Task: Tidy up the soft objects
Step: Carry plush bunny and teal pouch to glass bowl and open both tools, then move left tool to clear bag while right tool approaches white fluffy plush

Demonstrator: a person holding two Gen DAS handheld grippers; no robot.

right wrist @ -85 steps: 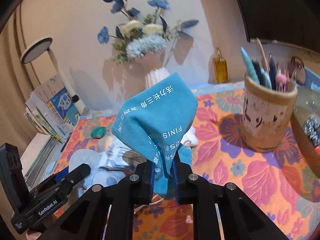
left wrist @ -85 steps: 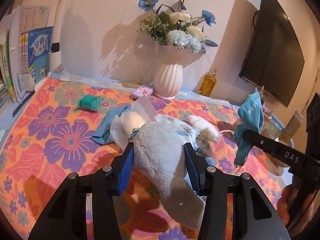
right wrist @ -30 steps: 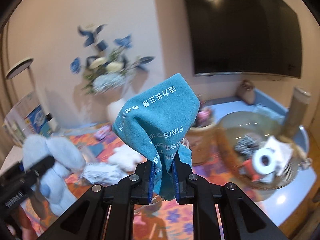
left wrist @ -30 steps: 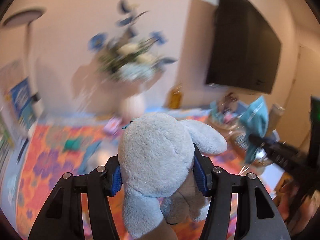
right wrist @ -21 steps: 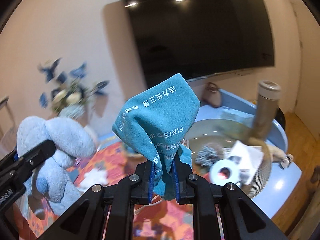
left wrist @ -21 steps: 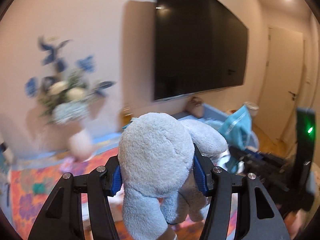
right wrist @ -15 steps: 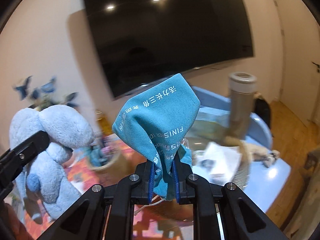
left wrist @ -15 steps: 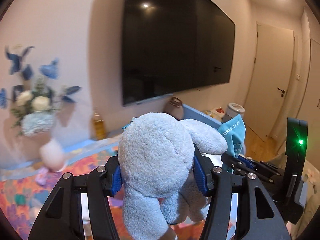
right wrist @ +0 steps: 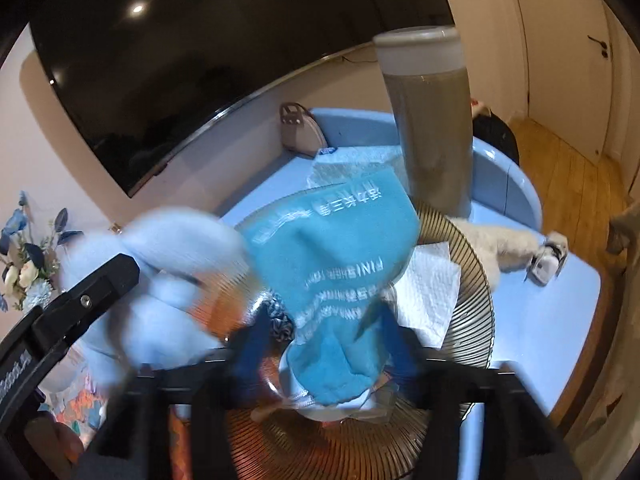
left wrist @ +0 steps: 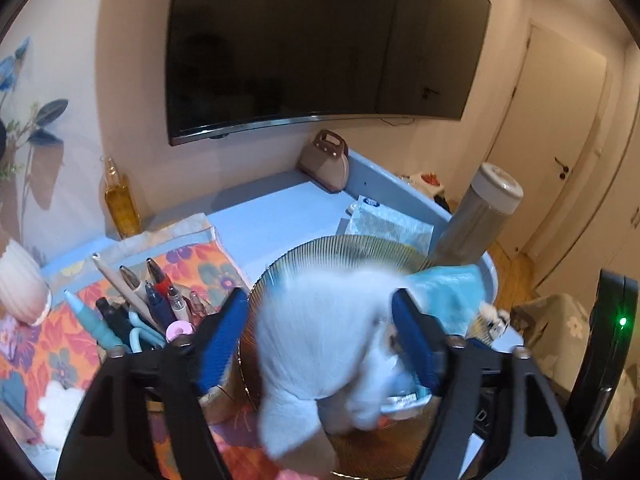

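Note:
A pale blue plush toy drops, blurred, between the opening jaws of my left gripper, whose blue pads stand clear of it. It hangs over a round wire basket. In the right wrist view a teal cloth with white lettering slips down between the opening jaws of my right gripper, just above the same basket. The plush and a left finger show at the left there. The cloth also shows right of the plush.
A pen holder full of pens stands left of the basket on the floral mat. A tall grey canister rises behind the basket. A white paper napkin lies in it. An oil bottle and a small bag stand by the wall.
Both grippers have swung right, from the floral mat to over the wire basket. Both have opened their jaws, and the plush and the teal cloth are falling out of them.

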